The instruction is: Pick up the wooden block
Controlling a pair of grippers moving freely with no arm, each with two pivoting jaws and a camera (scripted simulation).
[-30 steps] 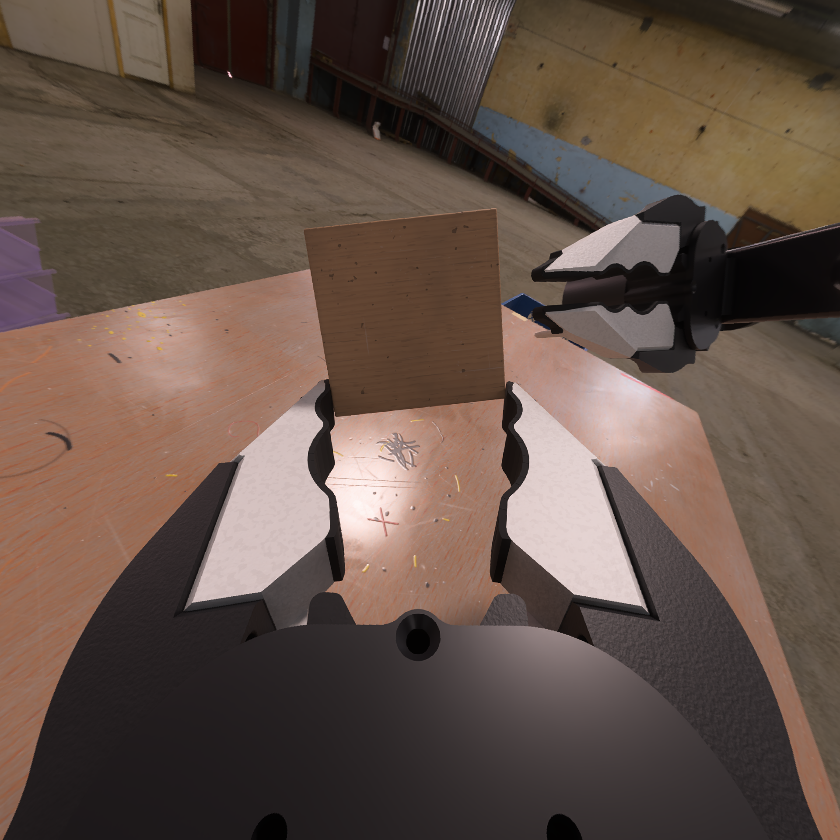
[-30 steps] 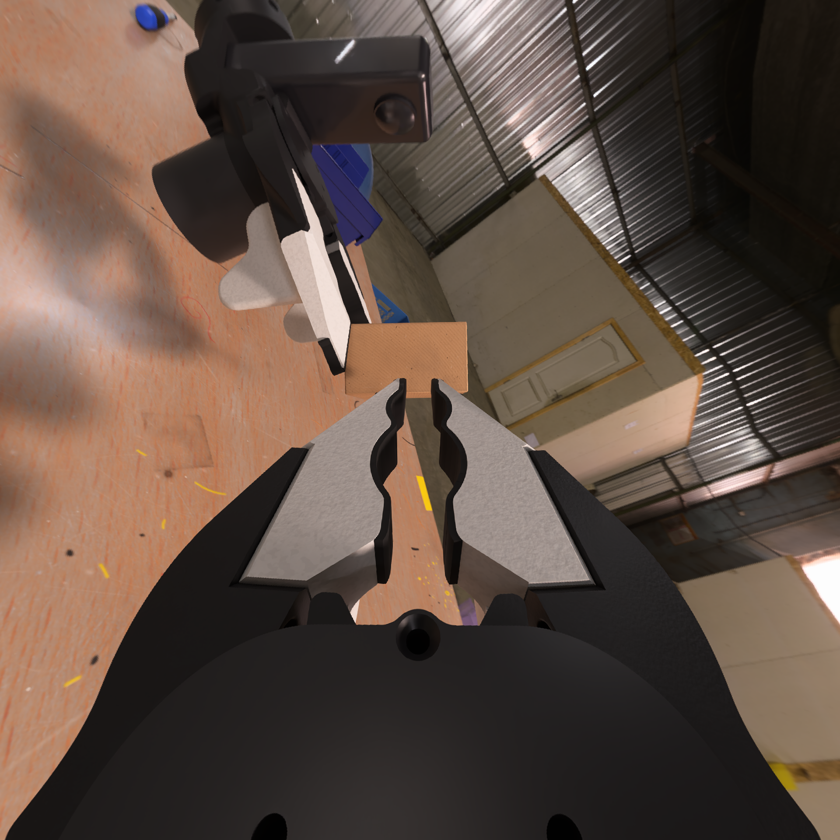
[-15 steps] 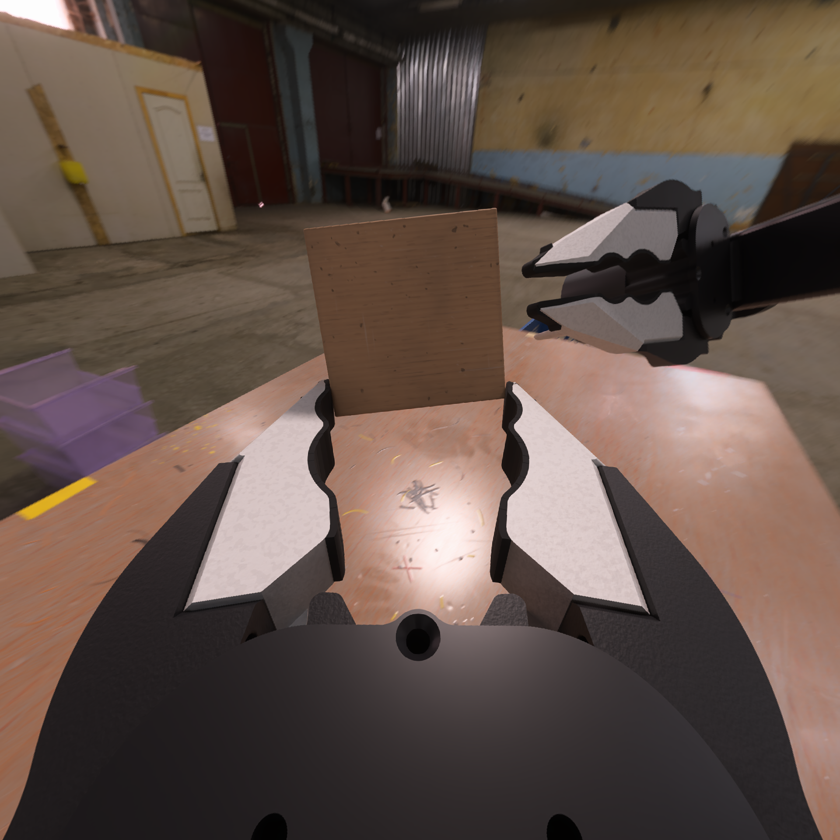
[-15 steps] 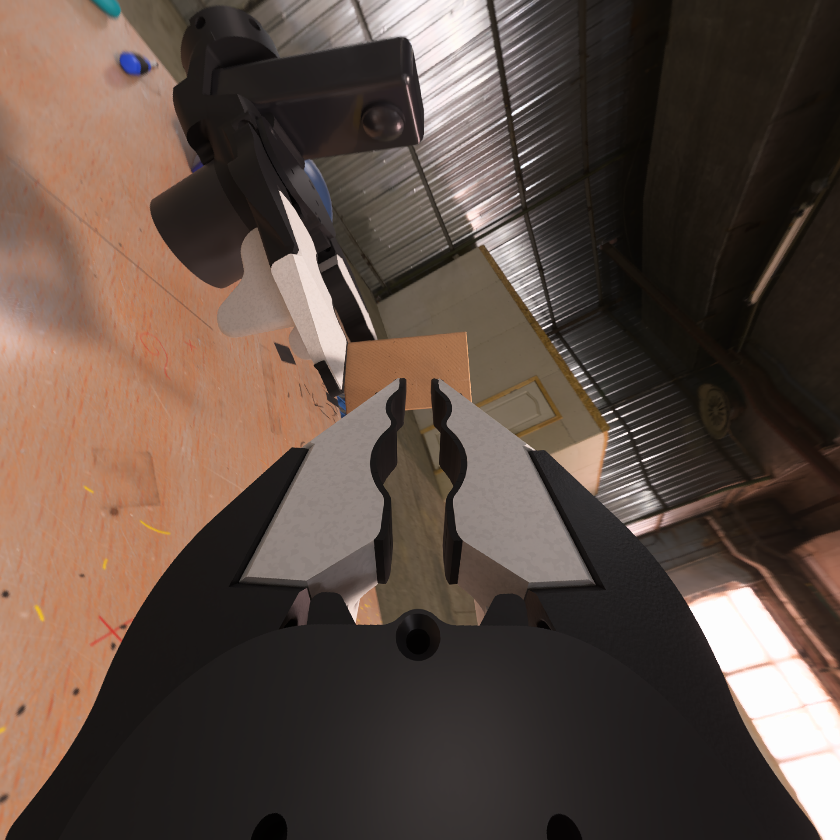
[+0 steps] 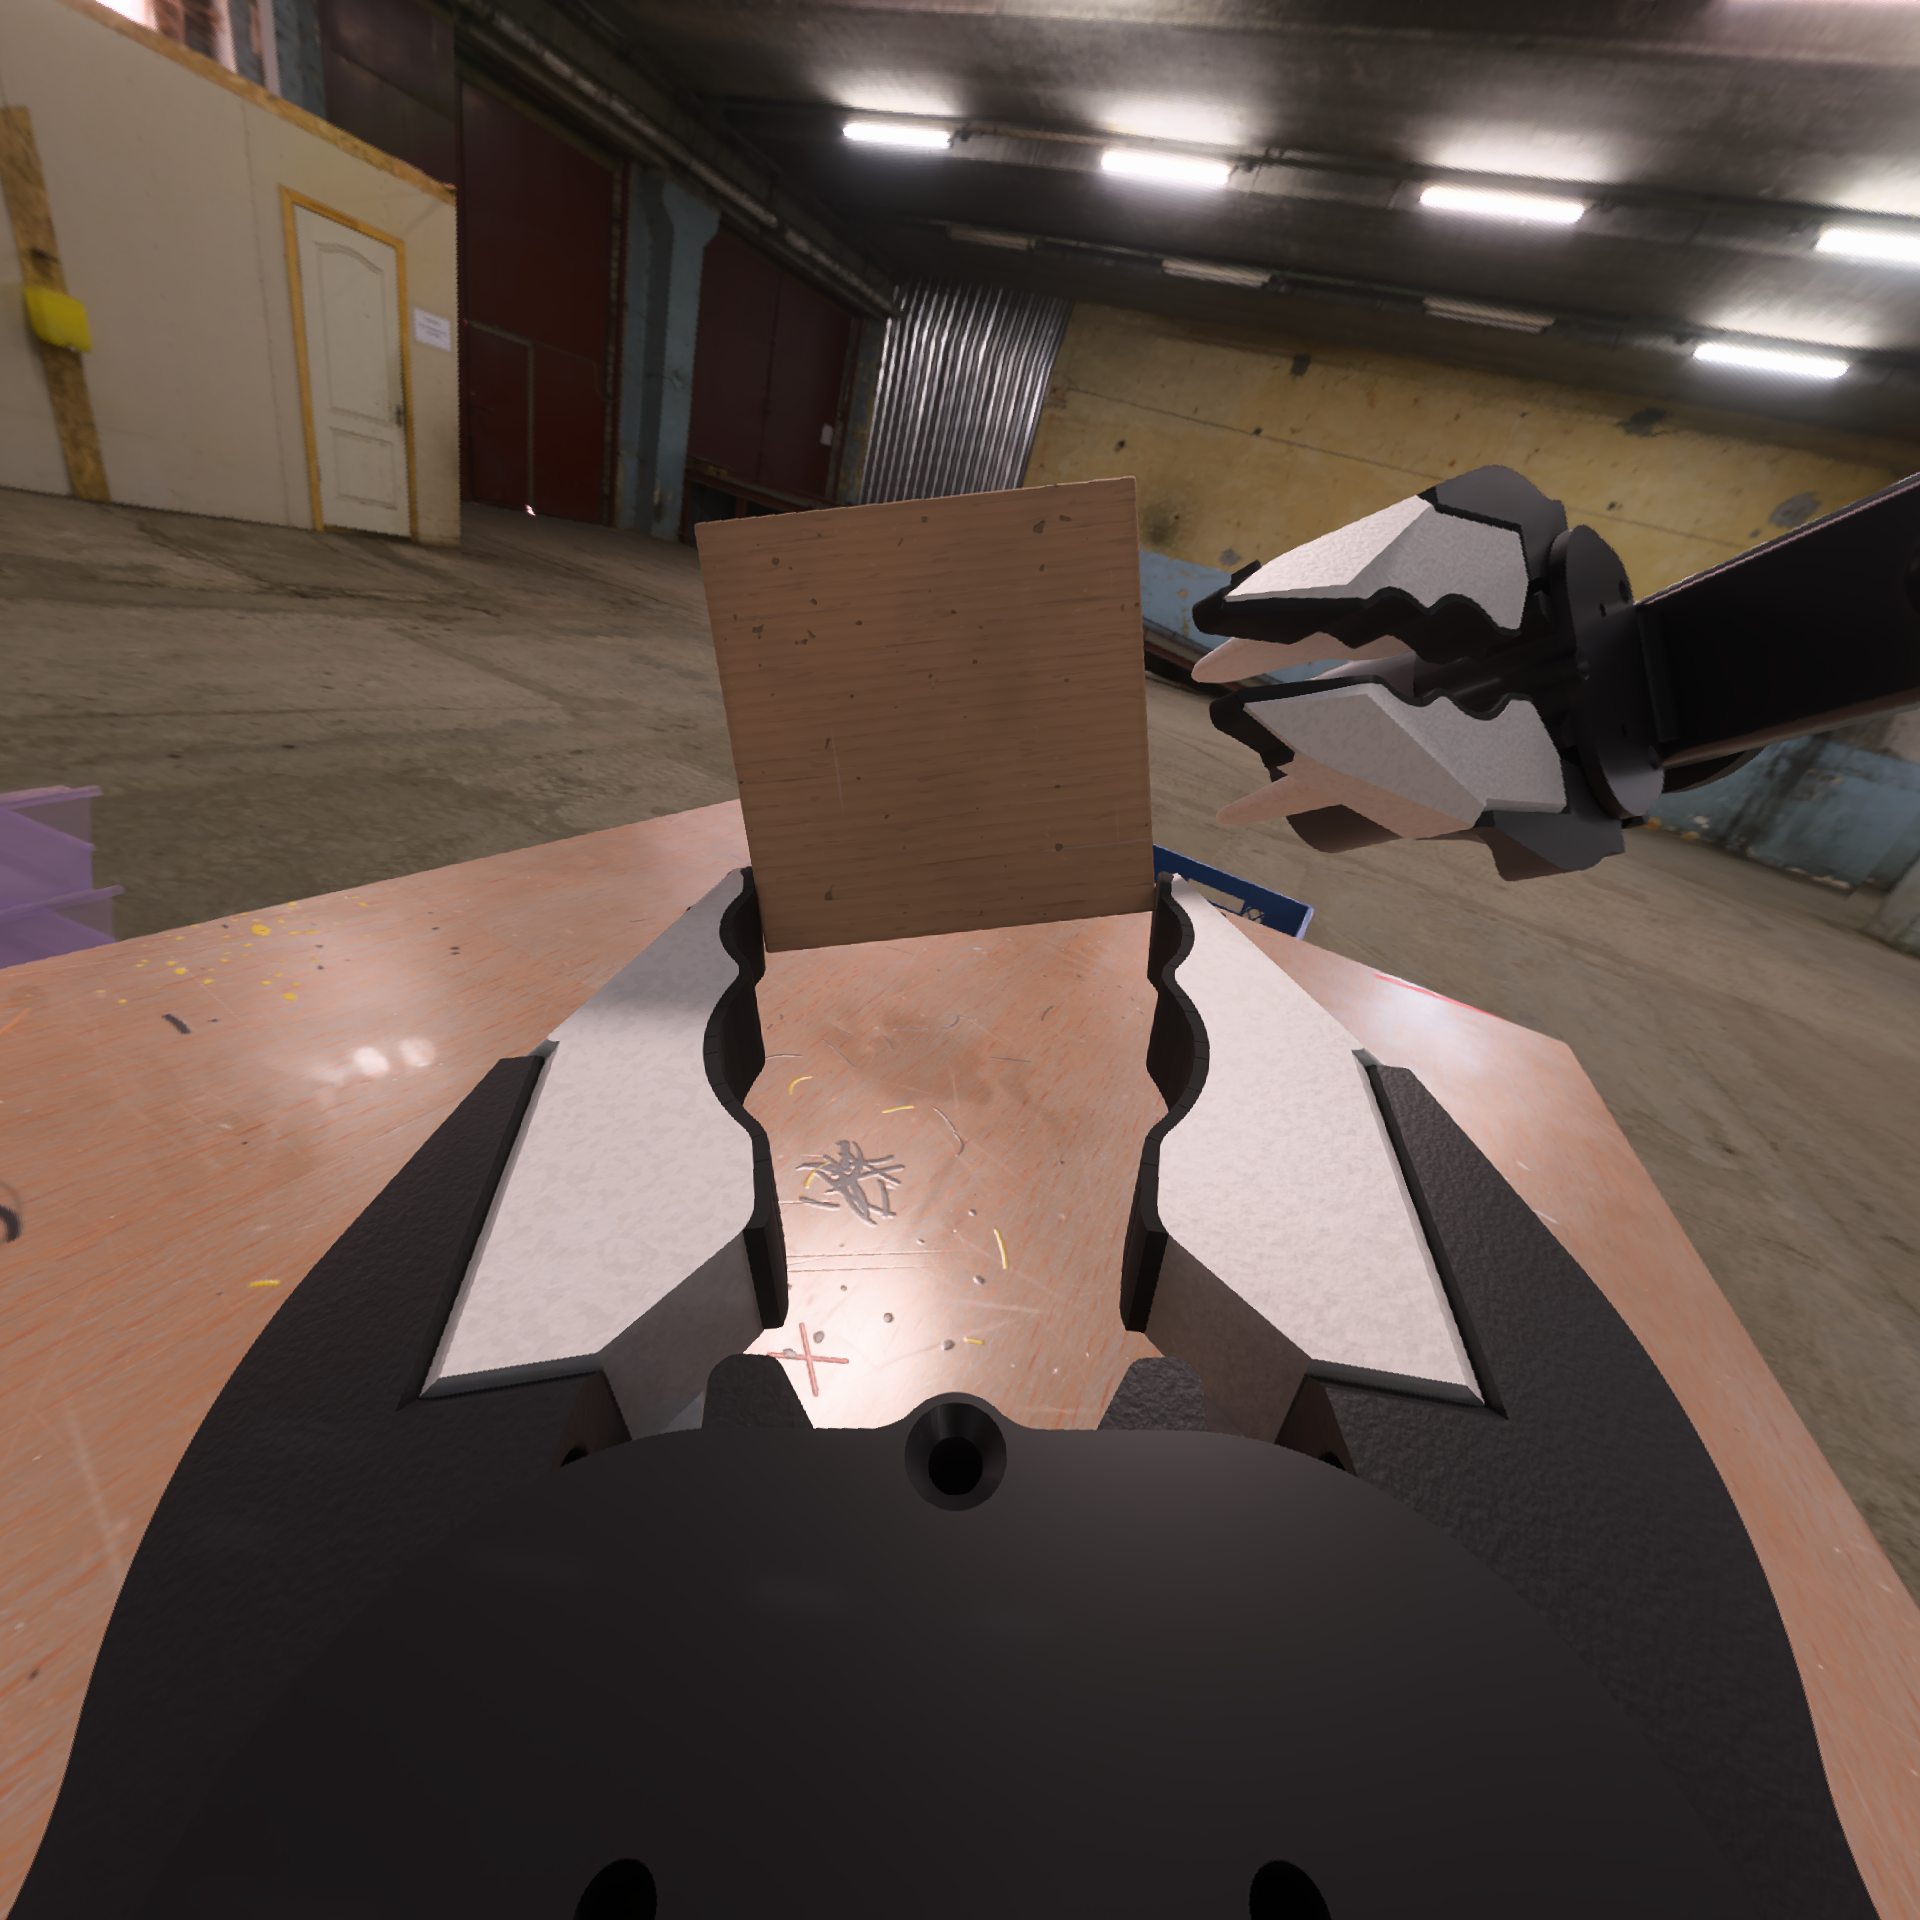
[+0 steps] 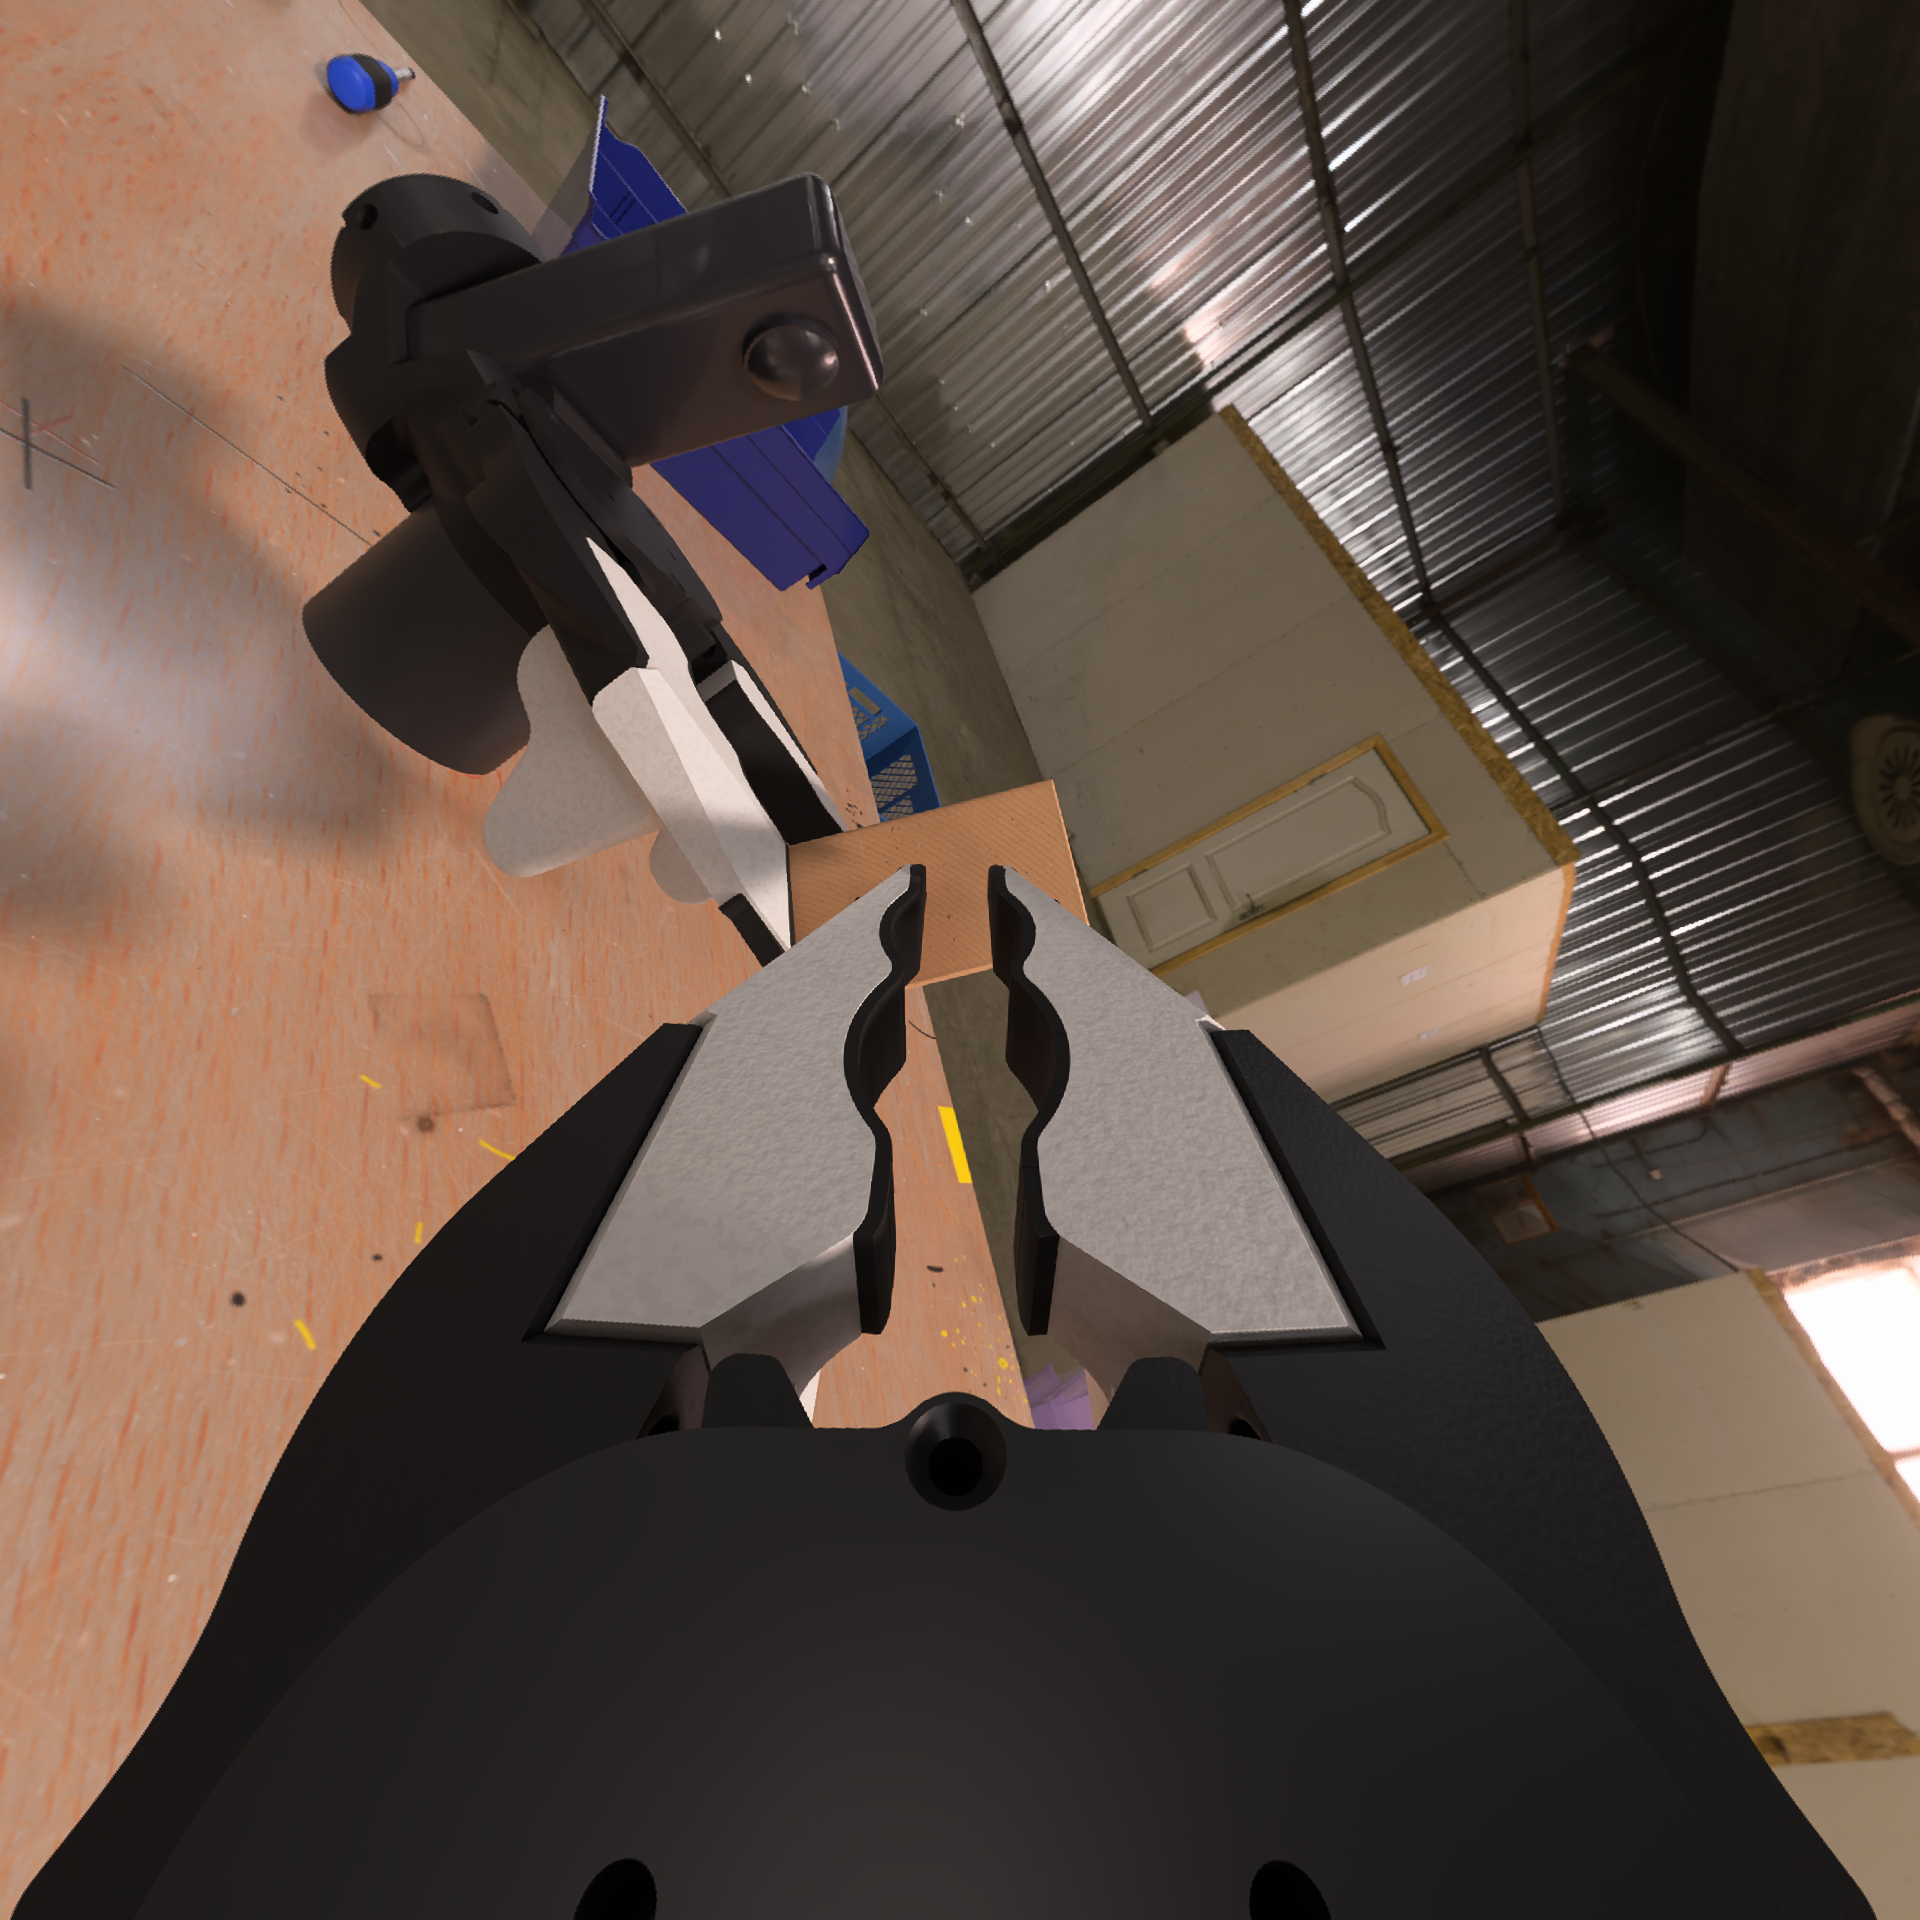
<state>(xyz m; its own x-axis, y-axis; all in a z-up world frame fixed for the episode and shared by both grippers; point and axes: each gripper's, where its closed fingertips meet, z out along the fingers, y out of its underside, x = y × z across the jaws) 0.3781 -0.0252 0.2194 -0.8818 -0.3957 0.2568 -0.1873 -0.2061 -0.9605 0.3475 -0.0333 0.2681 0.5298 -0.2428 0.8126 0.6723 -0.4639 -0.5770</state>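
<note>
The wooden block [image 5: 935,717] is a light brown square slab. My left gripper [image 5: 956,883] is shut on its lower edge and holds it upright in the air above the orange table [image 5: 312,1091]. My right gripper [image 5: 1205,670] hovers just right of the block, a small gap away. In the right wrist view the right gripper [image 6: 956,883] is open by a narrow gap and empty, pointing at the block's end face [image 6: 997,831]. The left gripper [image 6: 779,883] reaches the block from the upper left.
A blue bin [image 6: 758,488] and a blue crate [image 6: 883,748] are past the table's far edge, the crate's corner showing behind the block [image 5: 1236,904]. A purple bin [image 5: 42,873] is off the left edge. A blue-handled tool [image 6: 358,81] lies on the table.
My left gripper has risen and tilted upward with the block, so the ceiling now shows behind it. The right gripper has kept pace beside the block, its gap unchanged.
</note>
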